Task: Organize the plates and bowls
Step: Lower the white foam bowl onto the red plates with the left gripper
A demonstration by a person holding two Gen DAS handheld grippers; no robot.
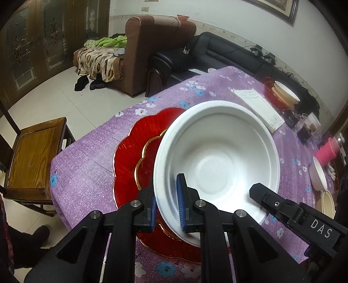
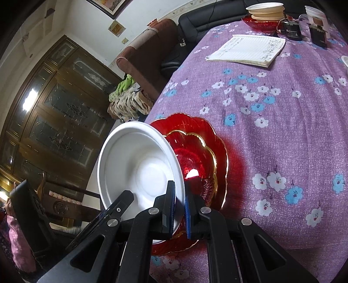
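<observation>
A white bowl (image 1: 217,152) is held tilted above two stacked red scalloped plates (image 1: 128,156) with gold rims on the purple floral tablecloth. My left gripper (image 1: 167,202) is shut on the bowl's near rim. My right gripper (image 2: 179,206) is shut on the opposite rim of the same white bowl (image 2: 139,165); its tip also shows in the left wrist view (image 1: 261,191). The red plates (image 2: 202,156) lie just beside and under the bowl in the right wrist view.
A notebook (image 1: 258,106) lies further back on the table. A red plate with stacked cream bowls (image 1: 282,91) stands at the far end, also in the right wrist view (image 2: 265,13). More bowls (image 1: 319,176) and a pink bottle (image 1: 328,150) are at right. A wooden chair (image 1: 32,156) stands left.
</observation>
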